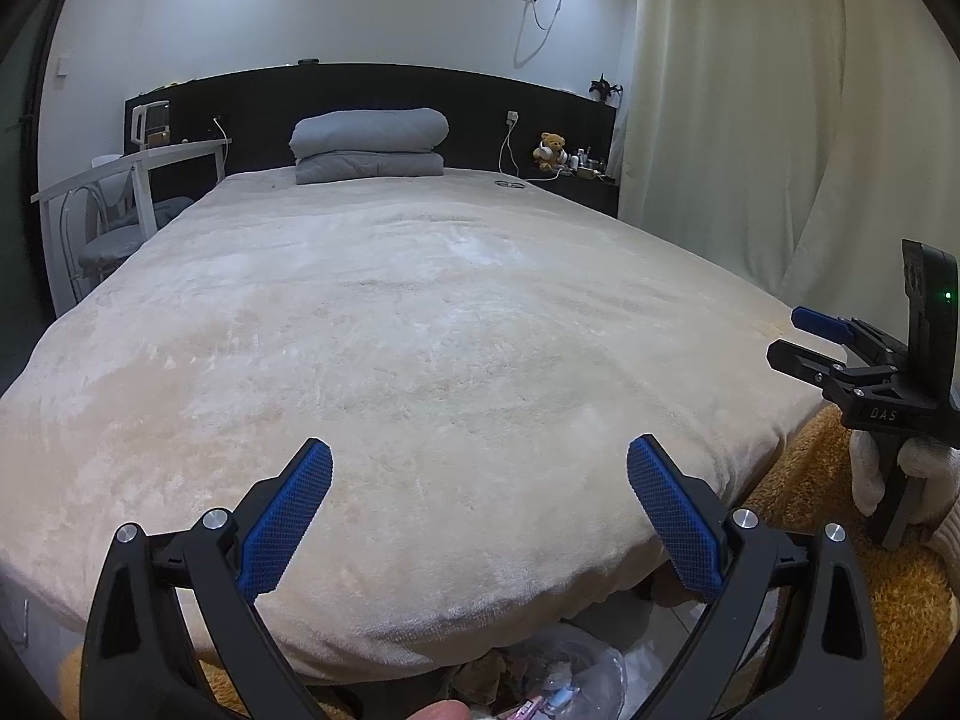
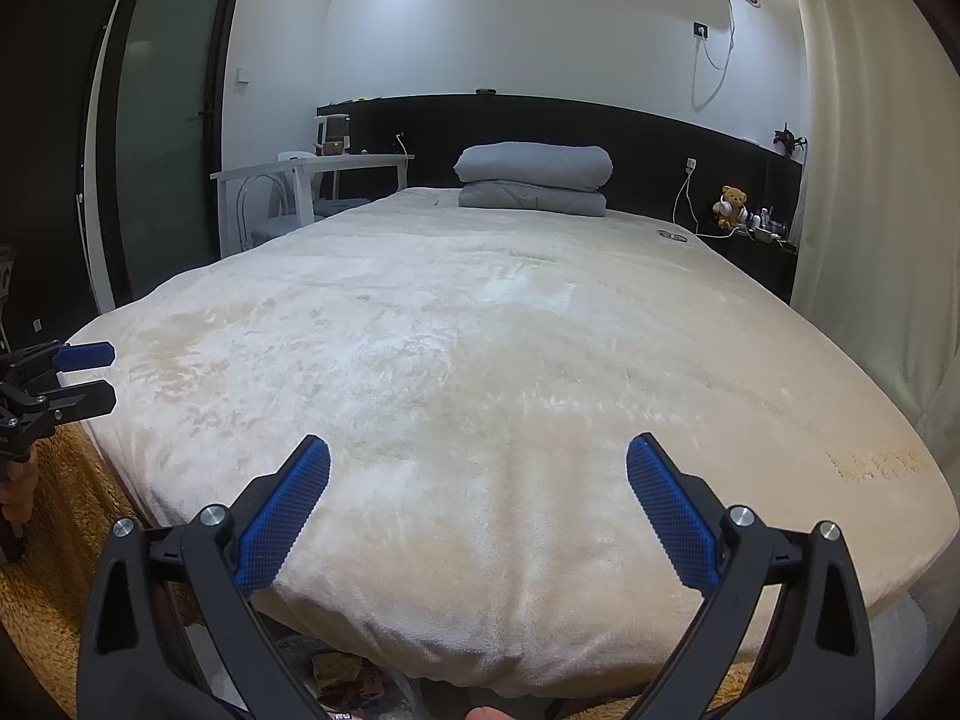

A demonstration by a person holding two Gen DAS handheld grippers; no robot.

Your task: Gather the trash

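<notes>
Both views look along a bed covered by a cream plush blanket [image 1: 420, 330]. My left gripper [image 1: 480, 462] is open over the bed's foot edge, nothing between its blue pads [image 1: 288, 528]. My right gripper [image 2: 478, 462] is open in the same way, also with nothing in it. Each shows in the other's view: the right gripper [image 1: 786, 336] at the right edge, held by a gloved hand [image 1: 870, 474], and the left gripper [image 2: 111, 375] at the left edge. On the floor below the bed's foot lies a clear plastic bag with crumpled wrappers [image 1: 564, 672], and brown paper scraps [image 2: 348, 675] show there too.
A folded grey duvet [image 1: 369, 144] lies at the headboard. A white desk [image 1: 138, 168] and chair stand left of the bed, a teddy bear [image 1: 551, 150] on the right shelf. Cream curtains [image 1: 780, 120] hang on the right. An orange shaggy rug [image 1: 840, 588] covers the floor.
</notes>
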